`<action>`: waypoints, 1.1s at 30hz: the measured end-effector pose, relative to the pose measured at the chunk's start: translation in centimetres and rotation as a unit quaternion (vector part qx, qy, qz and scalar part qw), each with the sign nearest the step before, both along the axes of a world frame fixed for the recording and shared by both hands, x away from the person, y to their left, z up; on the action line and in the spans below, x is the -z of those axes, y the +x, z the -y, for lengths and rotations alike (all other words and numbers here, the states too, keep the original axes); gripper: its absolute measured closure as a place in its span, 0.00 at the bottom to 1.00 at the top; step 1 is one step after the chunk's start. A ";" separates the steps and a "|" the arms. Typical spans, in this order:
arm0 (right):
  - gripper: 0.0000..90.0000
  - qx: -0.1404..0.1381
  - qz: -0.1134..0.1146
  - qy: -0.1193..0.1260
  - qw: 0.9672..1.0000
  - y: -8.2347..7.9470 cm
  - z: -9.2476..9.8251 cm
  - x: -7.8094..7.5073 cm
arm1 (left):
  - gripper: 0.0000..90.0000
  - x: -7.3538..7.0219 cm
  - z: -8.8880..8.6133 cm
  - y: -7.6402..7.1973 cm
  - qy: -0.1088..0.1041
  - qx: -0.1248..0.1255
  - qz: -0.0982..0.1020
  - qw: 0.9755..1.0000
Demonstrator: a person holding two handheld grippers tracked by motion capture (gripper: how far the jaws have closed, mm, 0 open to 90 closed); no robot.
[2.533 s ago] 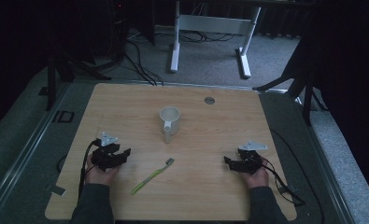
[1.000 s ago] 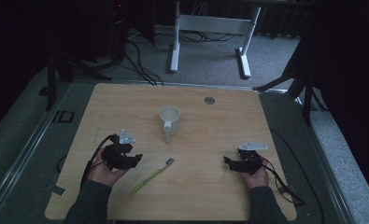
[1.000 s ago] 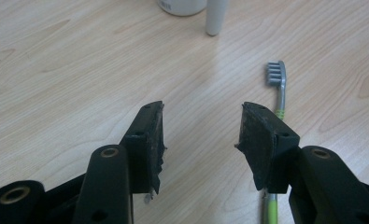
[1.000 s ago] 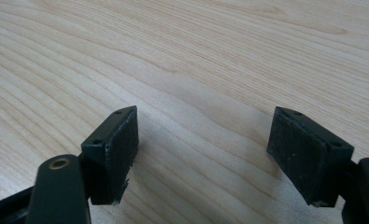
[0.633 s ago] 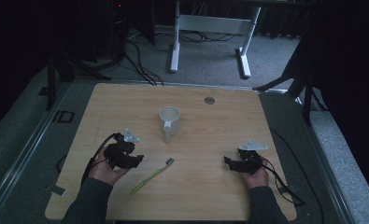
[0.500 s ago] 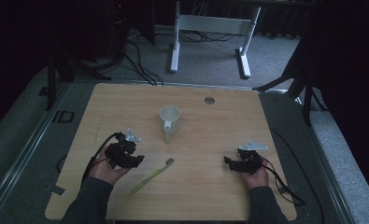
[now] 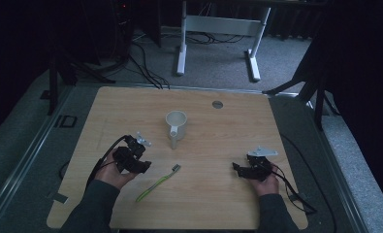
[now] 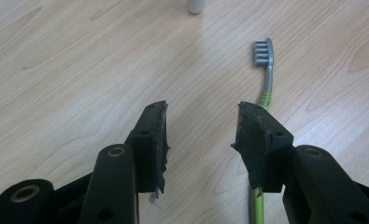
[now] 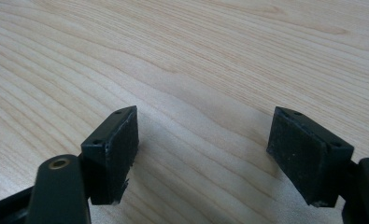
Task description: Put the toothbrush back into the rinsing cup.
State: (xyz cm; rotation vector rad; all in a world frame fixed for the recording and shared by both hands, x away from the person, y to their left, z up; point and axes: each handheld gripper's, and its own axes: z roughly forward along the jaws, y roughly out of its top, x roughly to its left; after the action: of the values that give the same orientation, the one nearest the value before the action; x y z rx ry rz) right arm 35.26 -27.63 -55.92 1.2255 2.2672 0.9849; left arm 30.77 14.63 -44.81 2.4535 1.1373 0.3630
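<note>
Left tongs (image 8: 201, 135) open, just closing some, toothbrush (image 8: 265, 84) passing under one jaw, ungripped; high view adds mug (image 7: 175, 127); right tongs (image 9: 219, 154) open over bare tabletop (image 9: 210, 56).

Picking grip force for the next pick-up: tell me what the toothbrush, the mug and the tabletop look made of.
Green-and-grey toothbrush: apparently smooth plastic, slightly glossy handle, with grey bristle tufts at the head. White mug: probably glazed ceramic, plain and opaque, though the dim high view leaves that open. Light wooden tabletop: wood or wood-look laminate, with a matte grain pattern.

matt wood table (image 7: 237, 145), plastic toothbrush (image 8: 265, 79)
</note>
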 end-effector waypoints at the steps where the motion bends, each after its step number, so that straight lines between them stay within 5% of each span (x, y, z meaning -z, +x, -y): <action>1: 0.27 0.000 0.000 0.000 1.000 0.0 0.0 0.0 | 0.60 0.0 0.1 0.0 0.003 0.001 -0.002 1.000; 12: 0.27 0.000 0.000 0.000 1.000 0.0 0.0 0.0 | 0.61 0.2 0.6 0.6 0.027 0.013 -0.030 0.999; 33: 0.27 0.000 0.000 0.000 1.000 0.0 0.0 0.0 | 0.65 0.5 1.9 1.8 0.058 0.034 -0.090 0.994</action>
State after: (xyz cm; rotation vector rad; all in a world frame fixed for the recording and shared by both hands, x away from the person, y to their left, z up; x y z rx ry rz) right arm 35.26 -27.63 -55.93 1.2241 2.2674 0.9848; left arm 32.56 12.71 -45.31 2.6635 1.1303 0.1938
